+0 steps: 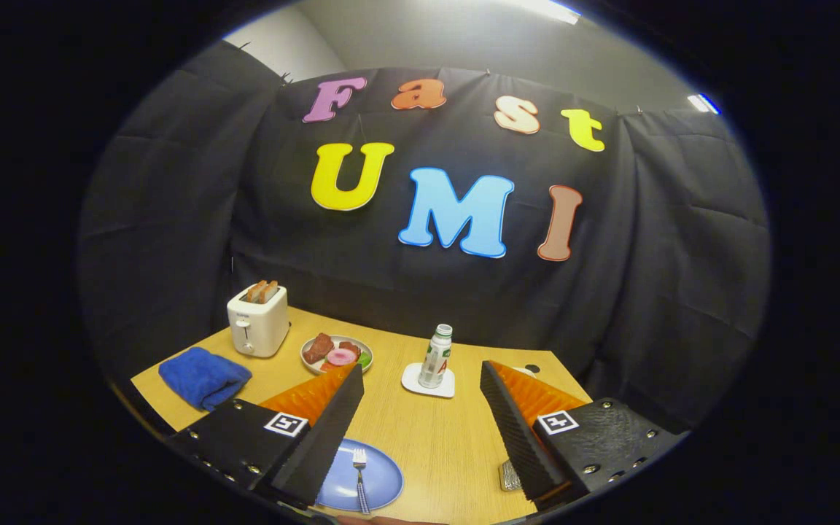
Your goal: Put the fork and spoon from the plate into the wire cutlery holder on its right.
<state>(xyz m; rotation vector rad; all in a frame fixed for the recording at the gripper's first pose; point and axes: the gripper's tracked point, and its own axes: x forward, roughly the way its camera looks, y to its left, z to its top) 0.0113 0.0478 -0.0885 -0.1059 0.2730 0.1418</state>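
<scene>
Hovering above a wooden table (434,430), the hand-held gripper (420,379) holds its two fingers wide apart with nothing between them. Near the base of the left finger, a blue plate (380,481) lies on the table, partly hidden by that finger. A fork (360,477) rests on the plate, tines pointing away toward the far side of the table; the spoon cannot be made out. By the base of the right finger, a small piece of shiny wire metal (510,475) peeks out, likely the cutlery holder, though most of it is hidden behind the finger. Beyond the fingertips, a small bottle (436,356) with a white cap stands upright on a white coaster (420,385). To the left of it sits a bowl (312,362) of food, touching the tip of the left finger in the view. Farther left, a white toaster (258,322) holds two slices of bread, and a folded blue cloth (203,378) lies just in front of the toaster, near the table's left edge. Black cloth walls close in the booth behind the table.
</scene>
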